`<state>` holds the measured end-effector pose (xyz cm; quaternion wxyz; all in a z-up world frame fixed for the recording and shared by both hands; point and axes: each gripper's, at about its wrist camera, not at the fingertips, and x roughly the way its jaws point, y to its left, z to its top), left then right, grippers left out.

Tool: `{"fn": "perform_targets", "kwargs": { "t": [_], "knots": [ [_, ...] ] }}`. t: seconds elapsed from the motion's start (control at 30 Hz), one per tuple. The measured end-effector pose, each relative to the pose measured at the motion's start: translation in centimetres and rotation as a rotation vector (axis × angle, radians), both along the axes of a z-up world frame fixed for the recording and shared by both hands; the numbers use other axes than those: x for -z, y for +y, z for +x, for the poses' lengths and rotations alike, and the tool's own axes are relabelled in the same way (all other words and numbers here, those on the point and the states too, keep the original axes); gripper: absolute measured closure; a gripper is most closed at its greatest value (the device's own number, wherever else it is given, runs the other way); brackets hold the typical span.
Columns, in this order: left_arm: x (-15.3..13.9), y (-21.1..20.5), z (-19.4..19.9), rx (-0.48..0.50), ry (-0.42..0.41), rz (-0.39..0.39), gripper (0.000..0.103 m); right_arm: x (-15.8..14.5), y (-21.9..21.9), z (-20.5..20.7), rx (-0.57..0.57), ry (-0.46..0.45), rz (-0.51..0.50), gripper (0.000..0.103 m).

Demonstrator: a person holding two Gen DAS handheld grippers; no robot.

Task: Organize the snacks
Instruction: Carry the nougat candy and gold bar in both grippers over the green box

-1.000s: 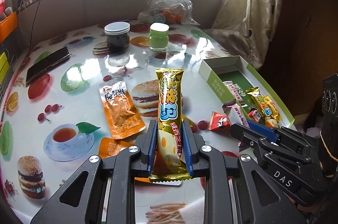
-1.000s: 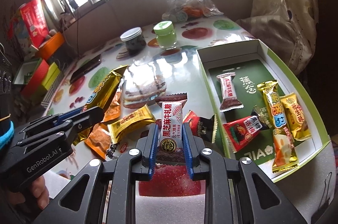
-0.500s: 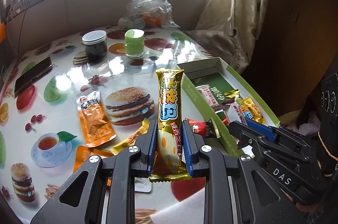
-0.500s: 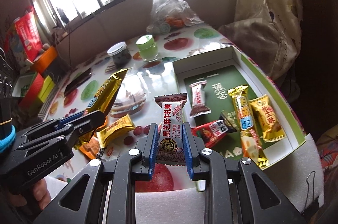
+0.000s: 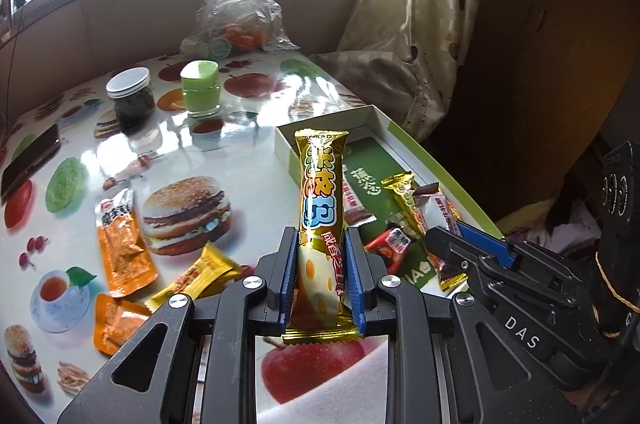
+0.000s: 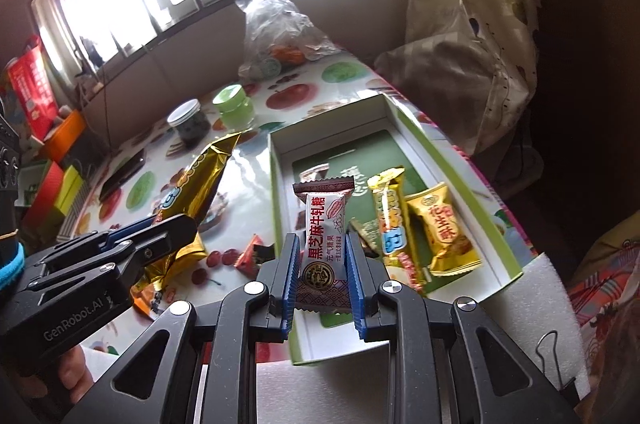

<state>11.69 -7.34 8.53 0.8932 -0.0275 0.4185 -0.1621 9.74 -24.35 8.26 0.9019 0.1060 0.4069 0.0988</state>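
Fruit-printed tabletop (image 5: 248, 159) carries a green-edged box (image 6: 404, 115). Left gripper (image 5: 322, 272) fingers pinch a long gold snack bar (image 5: 322, 191) beside it; right gripper (image 6: 322, 272) fingers pinch a white-and-brown nougat candy (image 6: 325, 224) above the box.

You see a gold snack bar (image 5: 322, 195) with blue lettering, a white-and-brown sesame nougat candy (image 6: 323, 240), a green-lined white box (image 6: 404, 121), and a fruit-and-burger-print tablecloth (image 5: 240, 163).
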Motion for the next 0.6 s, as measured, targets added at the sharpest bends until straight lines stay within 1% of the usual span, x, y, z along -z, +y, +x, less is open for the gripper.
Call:
{"fn": "perform_targets", "kwargs": {
  "t": [0.23,0.6],
  "knots": [
    [0.6,-1.8,0.9,0.021,0.02,-0.012,0.079,0.6,-1.8,0.3,0.036,0.015,-0.013,0.081],
    [1.9,-4.0,2.5,0.046,0.065,-0.024,0.079,1.6,-3.3,0.8,0.061,0.036,-0.026,0.081]
  ]
}}
